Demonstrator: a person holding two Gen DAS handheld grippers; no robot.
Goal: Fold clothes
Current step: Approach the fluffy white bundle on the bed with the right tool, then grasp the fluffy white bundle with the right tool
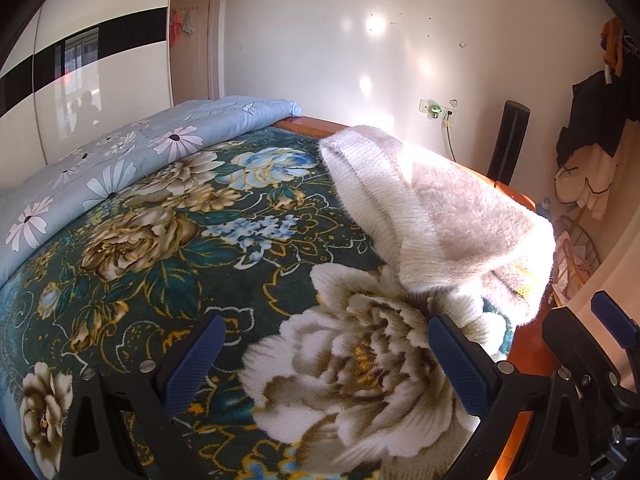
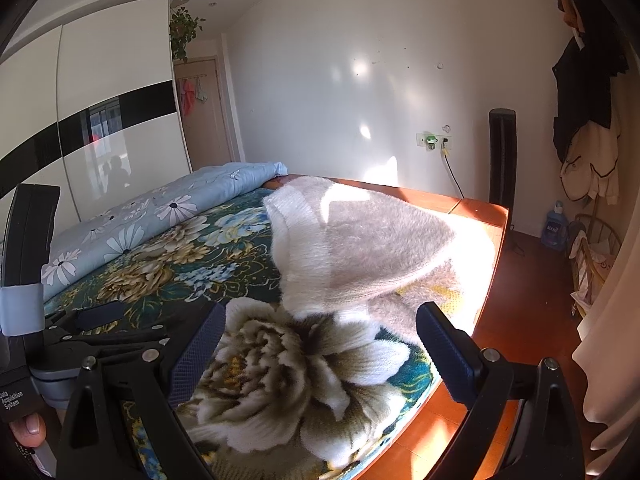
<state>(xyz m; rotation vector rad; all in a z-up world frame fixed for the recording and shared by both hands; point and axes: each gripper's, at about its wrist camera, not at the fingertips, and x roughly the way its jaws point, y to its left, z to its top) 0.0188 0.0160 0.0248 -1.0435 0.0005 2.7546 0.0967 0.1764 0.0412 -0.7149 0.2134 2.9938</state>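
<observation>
A fluffy cream-white garment lies folded over on the bed's right side, on a dark green floral blanket; sunlight falls across it. The same garment fills the middle of the right wrist view. My left gripper hovers open just in front of the garment's near edge, nothing between its blue pads. Also open and empty, my right gripper is poised before the garment's near corner. The right gripper shows at the left view's right edge, and the left gripper at the right view's left side.
A rolled light-blue daisy quilt lies along the bed's far left side. The orange wooden bed frame edges the right. A black tower fan, hanging clothes and a blue detergent bottle stand right. A white wardrobe lines the left.
</observation>
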